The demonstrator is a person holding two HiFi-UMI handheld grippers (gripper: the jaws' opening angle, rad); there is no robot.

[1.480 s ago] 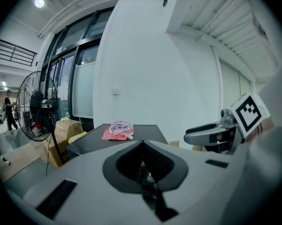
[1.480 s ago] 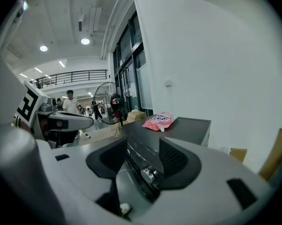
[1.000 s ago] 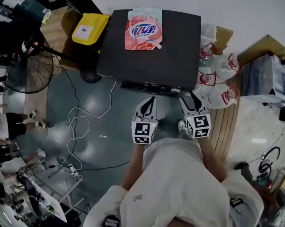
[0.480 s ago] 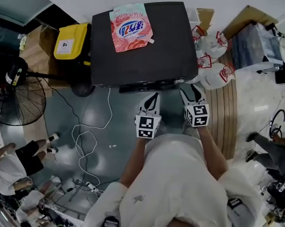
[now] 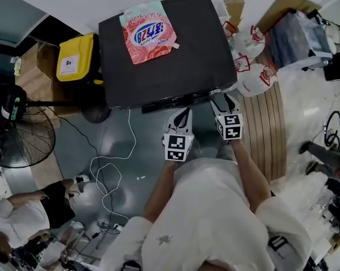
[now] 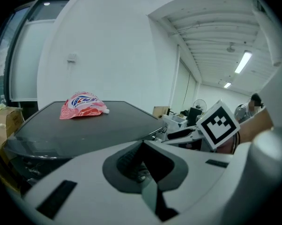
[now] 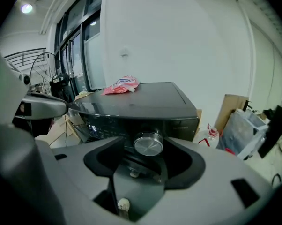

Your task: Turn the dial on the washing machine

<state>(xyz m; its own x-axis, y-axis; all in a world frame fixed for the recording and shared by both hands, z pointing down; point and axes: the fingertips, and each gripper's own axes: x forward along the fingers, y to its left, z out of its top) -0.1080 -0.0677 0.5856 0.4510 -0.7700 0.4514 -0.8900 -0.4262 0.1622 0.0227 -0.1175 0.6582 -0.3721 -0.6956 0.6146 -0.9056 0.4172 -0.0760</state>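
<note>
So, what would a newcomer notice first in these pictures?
A pink detergent pouch lies on top of the black washing machine, near its back left corner. On the front panel, a silver dial sits between the jaws of the right gripper, which are opening.

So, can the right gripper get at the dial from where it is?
Probably yes: the dial already sits between the right gripper's opening jaws, which don't seem to press it, and nothing is in the way.
</note>
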